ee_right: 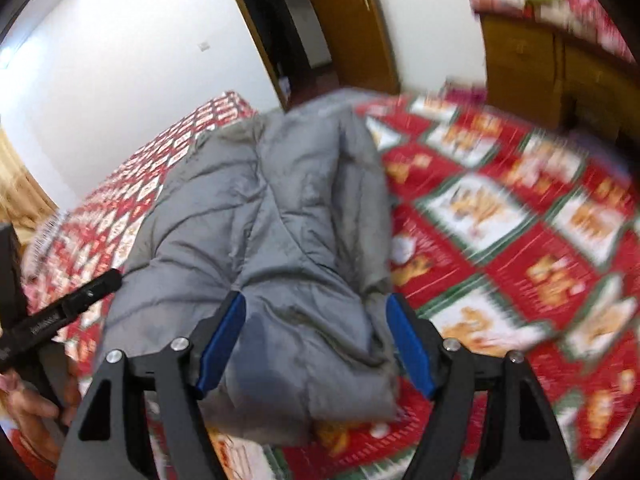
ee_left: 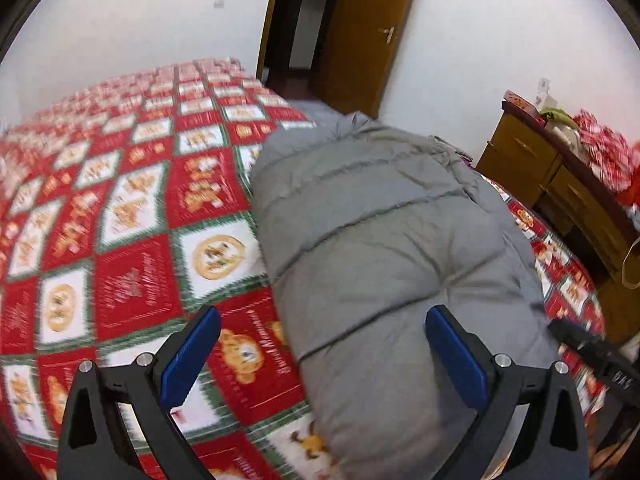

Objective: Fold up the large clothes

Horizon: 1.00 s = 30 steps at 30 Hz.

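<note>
The left gripper [ee_left: 322, 344] is held wide apart, nothing clamped. The right gripper [ee_right: 316, 338] is likewise spread, empty, above the grey padded coat [ee_left: 376, 240], laid lengthwise on the bedspread [ee_left: 132, 216], pointing towards the doorway [ee_left: 296, 20].

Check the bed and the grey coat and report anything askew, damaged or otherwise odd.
Nothing looks damaged or spilled. The grey padded coat lies as a long bundle on the red patterned bedspread, its near end rumpled and uneven in the right wrist view. Both views are motion-blurred, so fine detail cannot be judged.
</note>
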Tool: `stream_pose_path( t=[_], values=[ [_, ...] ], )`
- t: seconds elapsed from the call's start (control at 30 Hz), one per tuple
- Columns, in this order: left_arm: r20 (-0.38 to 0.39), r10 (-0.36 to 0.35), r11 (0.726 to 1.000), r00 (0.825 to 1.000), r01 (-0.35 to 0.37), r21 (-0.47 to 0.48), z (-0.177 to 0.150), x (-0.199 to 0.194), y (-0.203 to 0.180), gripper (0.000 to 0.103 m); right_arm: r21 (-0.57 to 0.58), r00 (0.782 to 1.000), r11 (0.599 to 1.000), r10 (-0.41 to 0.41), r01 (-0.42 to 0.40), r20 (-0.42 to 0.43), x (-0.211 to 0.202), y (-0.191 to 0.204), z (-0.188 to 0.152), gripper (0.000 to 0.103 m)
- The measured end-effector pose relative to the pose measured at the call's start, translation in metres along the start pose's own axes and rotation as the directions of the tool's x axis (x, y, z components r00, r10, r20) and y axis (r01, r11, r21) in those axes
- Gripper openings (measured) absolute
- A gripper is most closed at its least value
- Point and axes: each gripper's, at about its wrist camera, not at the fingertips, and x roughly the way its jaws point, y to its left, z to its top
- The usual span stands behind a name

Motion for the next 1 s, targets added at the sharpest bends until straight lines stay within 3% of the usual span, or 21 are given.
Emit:
stream_pose_path(
  t=[0.07, 0.13, 0.23, 0.4, 0.5, 0.67, 1.0],
  values=[
    [0.027, 0.059, 0.998, 0.998, -0.060, 0.030, -0.010, -0.009, -0.003, 0.102, -0.047, 0.998, 0.998, -0.041, 0.043, 0.047, -0.010, 0.009, -0.007, 0.083],
    [0.029, 0.063, 0.997, 0.998, -0.064, 0.035, -0.019, -0.013, -0.006, 0.102, -0.084, 0.994, 0.994, -0.069, 0.076, 0.083, -0.016, 0.021, -0.017, 0.085],
    [0.033, 0.059, 0.998, 0.998, -0.060, 0.035, -0.032, -0.023, -0.012, 0.102, -0.106, 0.993, 0.991, -0.072, 0.082, 0.098, -0.013, 0.031, -0.021, 0.085],
    [0.068, 0.143, 0.988, 0.987, -0.147, 0.056, -0.050, -0.043, -0.020, 0.102, -0.065, 0.989, 0.994, -0.080, 0.088, 0.121, -0.027, 0.037, -0.034, 0.097],
    [0.066, 0.173, 0.984, 0.983, -0.176, 0.038, -0.062, -0.055, -0.018, 0.102, -0.075, 0.990, 0.993, -0.077, 0.086, 0.120, -0.034, 0.044, -0.042, 0.097],
    [0.038, 0.202, 0.978, 0.979, -0.204, 0.042, -0.080, -0.068, -0.022, 0.102, -0.102, 0.988, 0.991, -0.078, 0.092, 0.131, -0.050, 0.052, -0.055, 0.097],
    [-0.057, 0.239, 0.971, 0.969, -0.237, 0.030, -0.101, -0.080, -0.032, 0.102, -0.088, 0.987, 0.985, -0.144, 0.149, 0.065, -0.064, 0.052, -0.065, 0.099]
  ],
)
